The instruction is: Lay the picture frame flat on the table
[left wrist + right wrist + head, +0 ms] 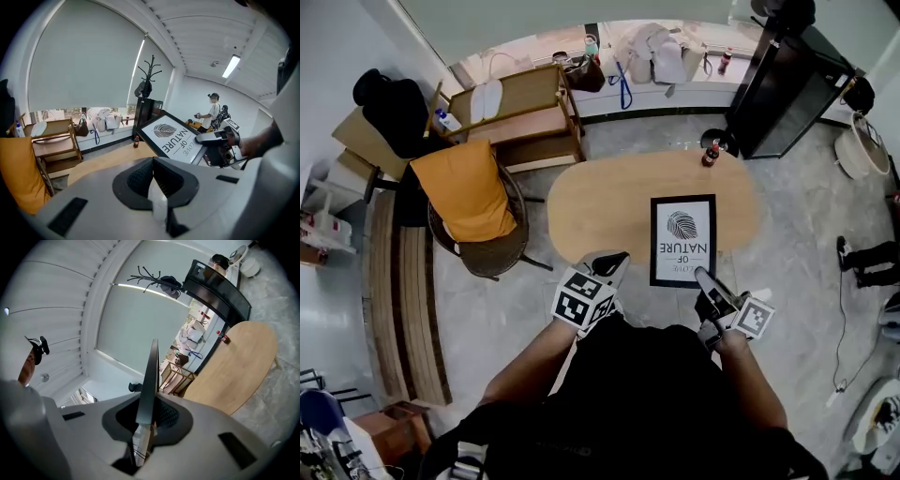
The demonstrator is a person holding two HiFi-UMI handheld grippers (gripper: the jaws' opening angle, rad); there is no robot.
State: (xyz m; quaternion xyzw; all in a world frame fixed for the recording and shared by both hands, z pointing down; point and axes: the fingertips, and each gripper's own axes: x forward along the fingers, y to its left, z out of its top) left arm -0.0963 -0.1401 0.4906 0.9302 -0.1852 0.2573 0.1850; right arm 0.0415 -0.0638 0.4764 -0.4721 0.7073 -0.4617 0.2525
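Right claw [143, 427] pinches the near edge of the picture frame [682, 239] (black border, leaf print) and holds it tilted over the oval wooden table [600, 202], not lying on it; whether its far edge touches the wood I can't tell. Left claw [157, 197] is pressed together on nothing, off to the side. Looks to me like the lowering step. Next, the frame wants easing down until its back meets the tabletop, short of the small bottle [711, 153] at the far end, and only then the pinch let go
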